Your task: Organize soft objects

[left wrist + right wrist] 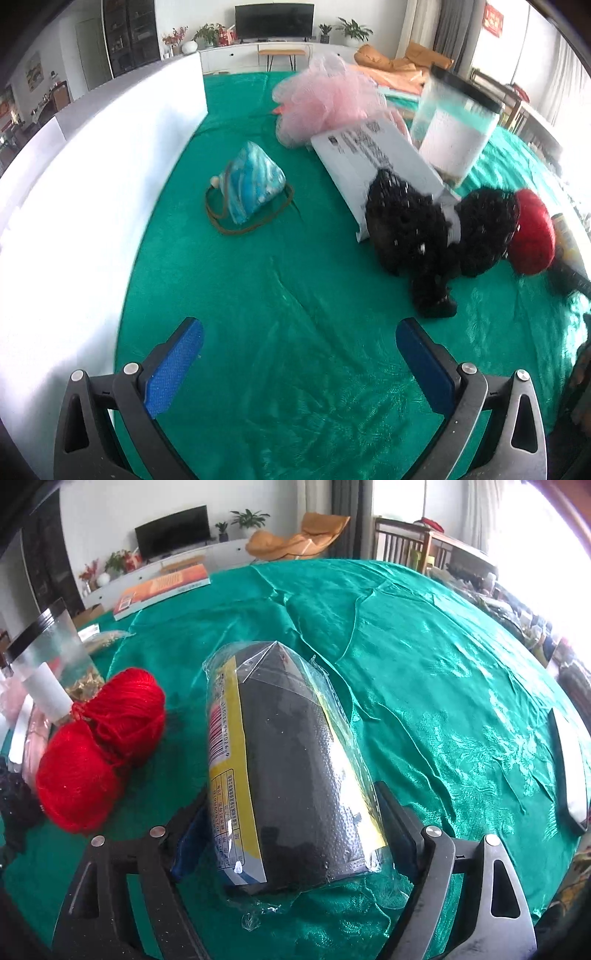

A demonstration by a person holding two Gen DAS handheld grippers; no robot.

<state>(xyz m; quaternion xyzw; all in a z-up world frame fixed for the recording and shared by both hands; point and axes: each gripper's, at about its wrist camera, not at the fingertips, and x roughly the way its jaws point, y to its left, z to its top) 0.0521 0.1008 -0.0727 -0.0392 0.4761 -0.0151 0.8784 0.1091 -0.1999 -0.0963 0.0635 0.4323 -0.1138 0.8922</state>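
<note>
A green cloth covers the whole table, creased and shiny. Along its left side in the left wrist view stands a white board, upright like a wall. Near the far middle a white box lies tilted, with a pink mesh sponge behind it and a clear jar with a black rim to its right. A black mesh sponge rests against the near end of the box, and the red yarn sits just beside it on the right. A blue and white pouch lies apart on the cloth inside a brown cord loop.

In the right wrist view a black roll in clear wrap with a yellow label lies on the cloth, its near end between the fingers of the right gripper. The jaws stand wide on either side of it; whether the pads press on the wrap is hard to tell. An orange book lies at the far edge.

The left gripper hangs over bare cloth with its blue pads wide apart and nothing between them.
</note>
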